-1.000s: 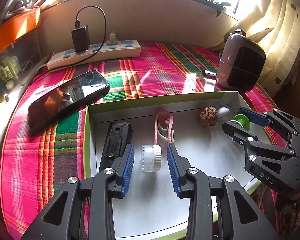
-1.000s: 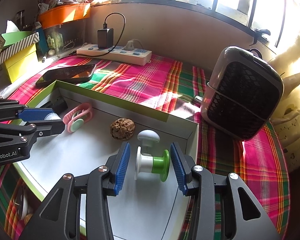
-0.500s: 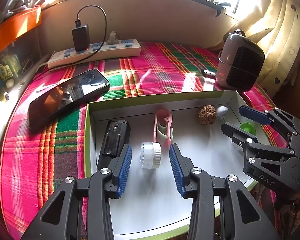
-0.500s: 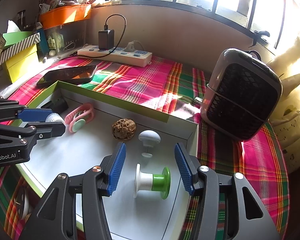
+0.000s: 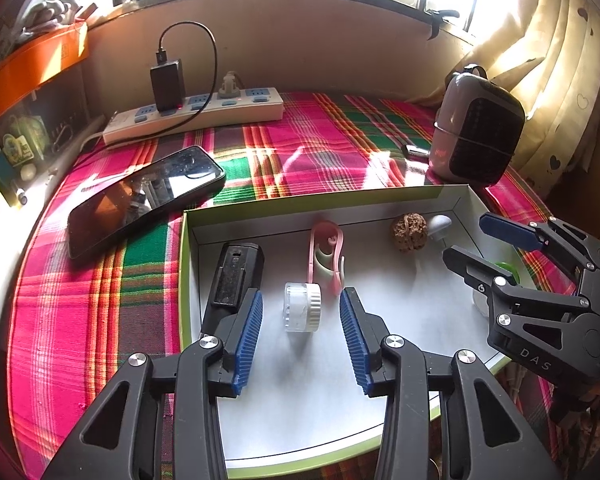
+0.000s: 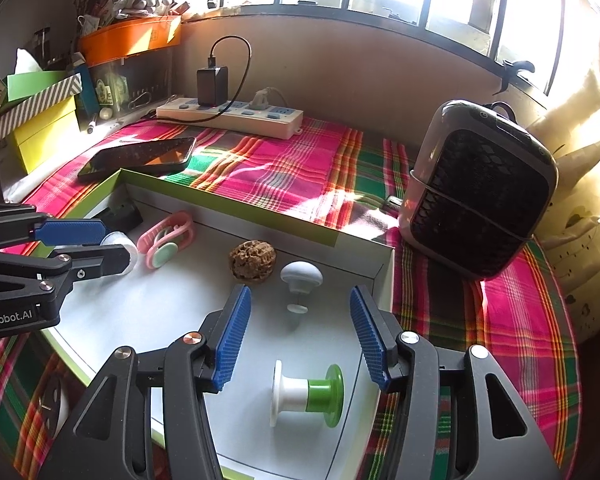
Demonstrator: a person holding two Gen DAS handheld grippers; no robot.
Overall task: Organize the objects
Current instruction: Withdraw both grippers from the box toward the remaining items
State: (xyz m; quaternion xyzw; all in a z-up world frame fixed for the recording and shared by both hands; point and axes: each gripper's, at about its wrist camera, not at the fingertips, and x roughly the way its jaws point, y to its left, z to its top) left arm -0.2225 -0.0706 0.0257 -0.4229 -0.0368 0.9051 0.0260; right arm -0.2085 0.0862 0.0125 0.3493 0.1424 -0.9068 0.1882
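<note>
Sunlit plaid cloth covers the tabletop (image 5: 100,320) under a barred window, with a power strip (image 5: 192,118), a phone (image 5: 144,200) and a small heater (image 5: 478,132) around a green-rimmed box (image 5: 186,280).

From the left wrist view, the left gripper (image 5: 300,332) hovers over the box floor – its jaws have just been opening and now stand apart, pads clear of the small clear jar (image 5: 302,307) lying on its side between them. A black case (image 5: 236,276) sits just beside the left pad; a careless sweep could knock it, or set the jar rolling.

From the right wrist view, the right gripper (image 6: 300,340) is likewise apart, having just widened. The green-and-white spool (image 6: 306,394) lies loose below the pads, untouched – also round, so it could roll. A walnut (image 6: 253,259) and a white mushroom-shaped knob (image 6: 301,276) rest further in.
</note>
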